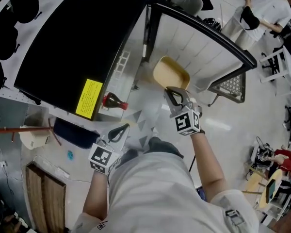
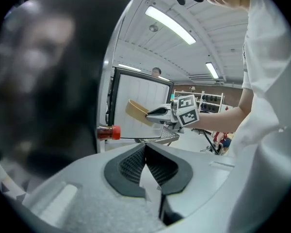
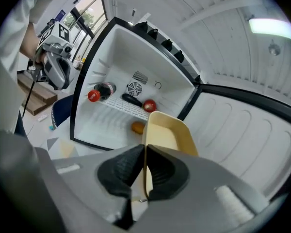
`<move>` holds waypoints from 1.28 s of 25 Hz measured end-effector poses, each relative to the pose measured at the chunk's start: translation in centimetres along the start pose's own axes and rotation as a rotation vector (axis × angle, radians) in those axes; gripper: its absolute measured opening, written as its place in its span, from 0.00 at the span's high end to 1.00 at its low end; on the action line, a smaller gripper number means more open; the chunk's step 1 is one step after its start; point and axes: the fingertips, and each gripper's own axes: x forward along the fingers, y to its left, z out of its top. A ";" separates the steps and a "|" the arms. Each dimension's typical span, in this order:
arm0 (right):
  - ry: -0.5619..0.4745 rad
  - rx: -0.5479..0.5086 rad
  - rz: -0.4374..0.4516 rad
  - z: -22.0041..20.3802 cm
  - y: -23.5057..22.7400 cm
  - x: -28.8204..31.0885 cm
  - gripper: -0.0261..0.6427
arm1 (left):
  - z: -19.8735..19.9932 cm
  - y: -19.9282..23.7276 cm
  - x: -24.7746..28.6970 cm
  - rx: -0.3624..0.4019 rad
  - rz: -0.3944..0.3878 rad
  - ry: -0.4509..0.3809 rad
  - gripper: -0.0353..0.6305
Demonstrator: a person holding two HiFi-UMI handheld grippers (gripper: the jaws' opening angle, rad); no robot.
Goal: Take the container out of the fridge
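A tan, shallow container (image 1: pixel 170 73) hangs in front of the open black fridge (image 1: pixel 72 42), outside its cavity. My right gripper (image 1: pixel 173 93) is shut on the near wall of the container (image 3: pixel 167 134), and that wall stands pinched between the pads (image 3: pixel 160 166). The left gripper view shows the same container (image 2: pixel 136 111) held level beside the open door (image 2: pixel 140 106). My left gripper (image 1: pixel 118 132) hangs lower left, near the fridge's front edge, with its jaws together (image 2: pixel 145 148) and nothing between them.
Inside the fridge lie a red-capped bottle (image 3: pixel 99 91), a red ball (image 3: pixel 149 105), an orange thing (image 3: pixel 138 127) and a dark thing (image 3: pixel 131 100) on the wire shelf. The bottle's cap (image 1: pixel 121 104) pokes out. The open door (image 1: pixel 203 47) stands to the right. A person (image 1: pixel 266 8) stands far right.
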 end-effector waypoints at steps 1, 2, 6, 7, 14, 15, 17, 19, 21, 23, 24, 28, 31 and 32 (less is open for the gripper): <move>0.000 0.014 -0.015 -0.1 0.0 -0.7 0.93 | 0.1 -0.3 0.4 0.007 -0.021 0.001 0.94; 0.000 0.030 -0.029 -0.2 0.0 -1.4 0.93 | 0.1 -0.6 0.7 0.014 -0.041 0.001 0.94; 0.009 0.108 -0.072 -0.7 0.3 -3.9 0.93 | 0.6 -1.5 1.9 0.040 -0.114 0.002 0.94; 0.010 0.127 -0.079 -0.8 0.4 -4.4 0.93 | 0.7 -1.8 2.2 0.050 -0.132 0.003 0.94; 0.039 0.223 -0.132 -1.4 1.7 -7.7 0.93 | 0.8 -3.7 3.7 0.128 -0.255 0.016 0.94; 0.038 0.242 -0.139 -1.5 1.9 -8.1 0.93 | 0.8 -3.9 3.9 0.135 -0.269 0.018 0.94; 0.027 0.275 -0.144 -1.4 2.2 -8.8 0.93 | 1.0 -4.2 4.2 0.142 -0.292 0.014 0.94; 0.014 0.302 -0.144 -1.1 2.5 -9.4 0.93 | 1.1 -4.5 4.6 0.149 -0.315 0.016 0.94; 0.013 0.327 -0.155 -1.0 2.6 -10.3 0.93 | 1.3 -4.9 5.1 0.150 -0.339 0.014 0.94; 0.003 0.362 -0.171 -1.0 2.6 -11.2 0.93 | 2.0 -5.2 5.5 0.152 -0.355 0.001 0.94; -0.009 0.387 -0.180 -0.9 2.6 -11.6 0.93 | 2.3 -5.3 5.7 0.155 -0.361 -0.005 0.94; -0.037 0.460 -0.205 -1.0 2.6 -13.3 0.93 | 2.8 -5.6 6.5 0.156 -0.380 -0.008 0.94; -0.045 0.490 -0.213 -1.1 2.7 -14.2 0.93 | 3.3 -5.7 7.0 0.152 -0.381 -0.022 0.94; -0.048 0.495 -0.215 -1.1 2.7 -14.5 0.93 | 3.5 -5.7 7.2 0.153 -0.380 -0.026 0.94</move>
